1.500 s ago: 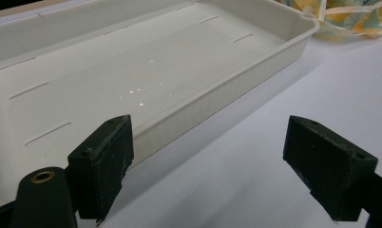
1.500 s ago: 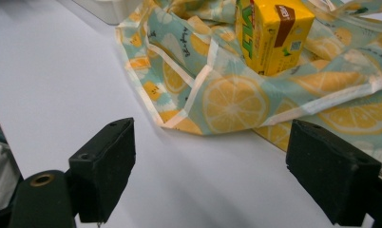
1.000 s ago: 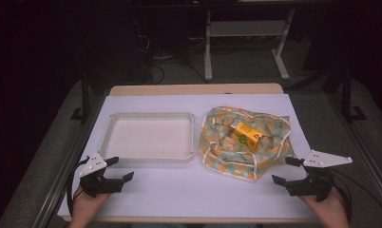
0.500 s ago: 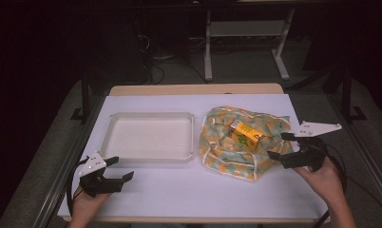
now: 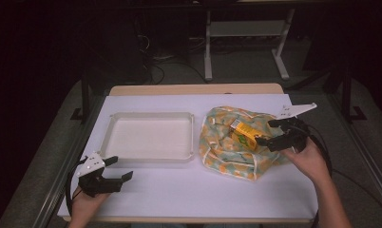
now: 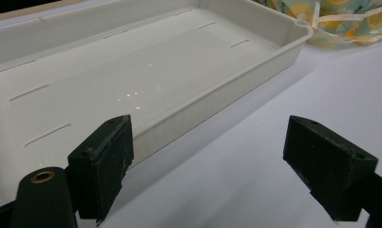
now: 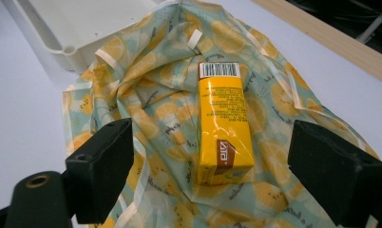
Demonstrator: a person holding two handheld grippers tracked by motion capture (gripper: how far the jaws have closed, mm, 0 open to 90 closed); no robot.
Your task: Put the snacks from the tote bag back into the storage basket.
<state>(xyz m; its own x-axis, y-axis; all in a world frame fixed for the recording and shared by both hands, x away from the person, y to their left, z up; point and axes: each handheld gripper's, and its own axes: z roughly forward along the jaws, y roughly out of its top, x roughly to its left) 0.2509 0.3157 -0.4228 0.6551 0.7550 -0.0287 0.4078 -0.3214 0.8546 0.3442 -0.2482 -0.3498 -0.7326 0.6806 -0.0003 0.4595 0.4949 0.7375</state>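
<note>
hovering right gripper (image 5: 270, 132) hiding bag (image 5: 227, 147) edge

Left hand-held gripper (image 5: 114, 169) jaws apart; right hand-held gripper (image 5: 266, 132) likewise.

1. Yellow rectangular drink carton (image 7: 223, 127), lying on the lemon-print fabric bag (image 7: 146, 109): brown patch near its lower end with white lettering, upside down from this view, apparently "VITA".
2. Same carton, far end: white barcode panel; digits too small to read.
3. Carton face: fine print, illegible.
</note>
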